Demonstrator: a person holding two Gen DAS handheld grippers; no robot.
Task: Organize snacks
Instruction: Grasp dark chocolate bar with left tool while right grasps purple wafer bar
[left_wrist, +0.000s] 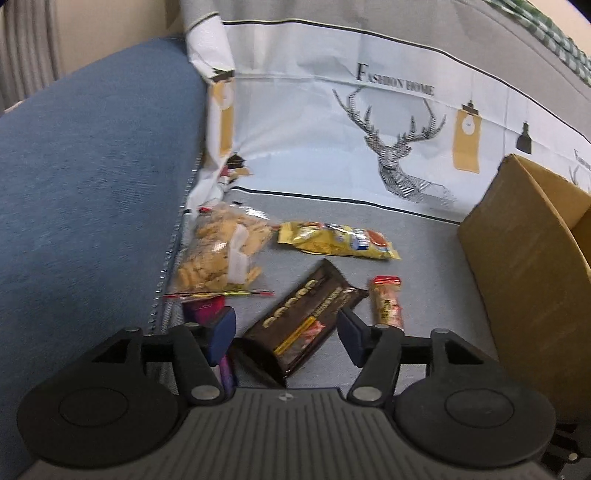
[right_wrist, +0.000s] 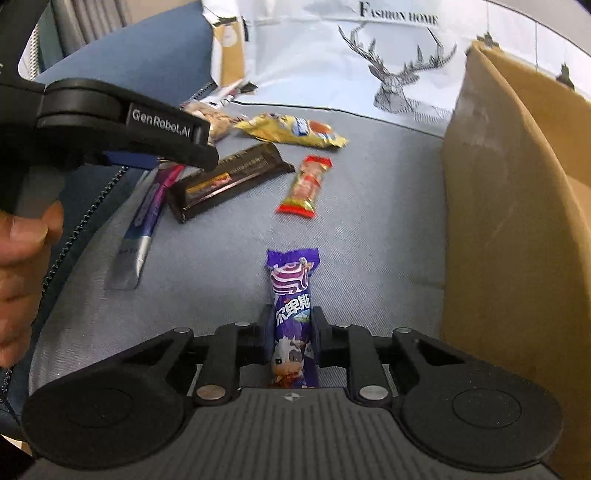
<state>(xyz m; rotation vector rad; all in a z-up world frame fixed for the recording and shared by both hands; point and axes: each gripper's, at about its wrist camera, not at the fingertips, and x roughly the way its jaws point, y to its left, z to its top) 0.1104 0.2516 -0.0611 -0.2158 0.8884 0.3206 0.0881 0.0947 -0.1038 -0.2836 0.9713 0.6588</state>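
Observation:
My left gripper (left_wrist: 286, 334) is open, its blue pads (left_wrist: 221, 330) standing on either side of a dark brown chocolate bar (left_wrist: 306, 321) that lies on the grey cloth, not pressing on it. My right gripper (right_wrist: 292, 332) is shut on a purple candy packet (right_wrist: 291, 295) with a cow print, low over the cloth. Other snacks lie on the cloth: a clear bag of crackers (left_wrist: 218, 251), a yellow packet (left_wrist: 340, 240), a small red stick (left_wrist: 386, 302) and a long purple and silver packet (right_wrist: 147, 221). In the right wrist view the chocolate bar (right_wrist: 229, 177) lies under the left gripper's black finger (right_wrist: 166, 136).
An open cardboard box (left_wrist: 535, 277) stands at the right, its wall (right_wrist: 517, 221) close beside the right gripper. A blue cushion (left_wrist: 92, 184) with a zip edge rises at the left. A deer-print cloth (left_wrist: 399, 155) hangs behind. A person's hand (right_wrist: 22, 266) holds the left gripper.

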